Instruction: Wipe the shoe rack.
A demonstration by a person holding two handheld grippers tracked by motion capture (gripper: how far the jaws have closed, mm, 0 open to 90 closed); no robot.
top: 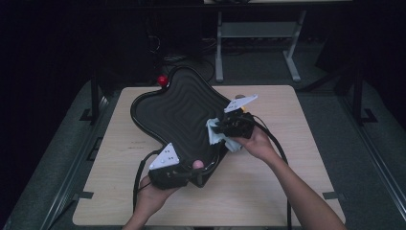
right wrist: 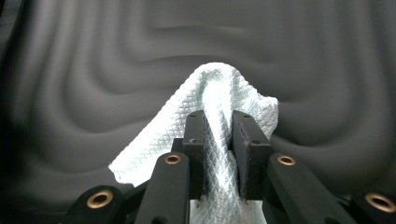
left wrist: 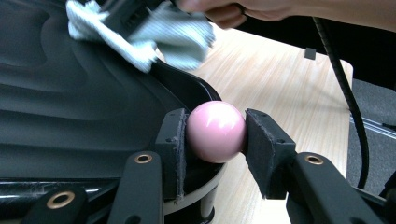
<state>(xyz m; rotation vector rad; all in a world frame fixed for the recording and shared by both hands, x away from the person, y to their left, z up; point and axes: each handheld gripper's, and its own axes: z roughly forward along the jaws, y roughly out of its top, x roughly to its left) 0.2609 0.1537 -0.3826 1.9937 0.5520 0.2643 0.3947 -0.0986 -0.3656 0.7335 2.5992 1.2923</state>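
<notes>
A large black wavy tray (top: 177,108) lies tilted on the wooden table (top: 287,172). It has a red knob (top: 163,80) at its far corner and a pink ball knob (top: 197,165) at its near corner. My left gripper (left wrist: 215,133) is shut on the pink ball (left wrist: 216,130) at the tray's rim (left wrist: 187,93). My right gripper (right wrist: 218,126) is shut on a pale quilted cloth (right wrist: 205,107) and presses it against the tray's rippled surface (right wrist: 116,70). From above, the cloth (top: 214,132) sits at the tray's right edge under the right gripper (top: 225,127).
A black cable (top: 277,143) trails from the right gripper along the person's forearm (top: 306,196). Another cable (top: 139,167) loops from the left gripper (top: 194,171). A table frame with grey legs (top: 219,48) stands behind on the dark floor.
</notes>
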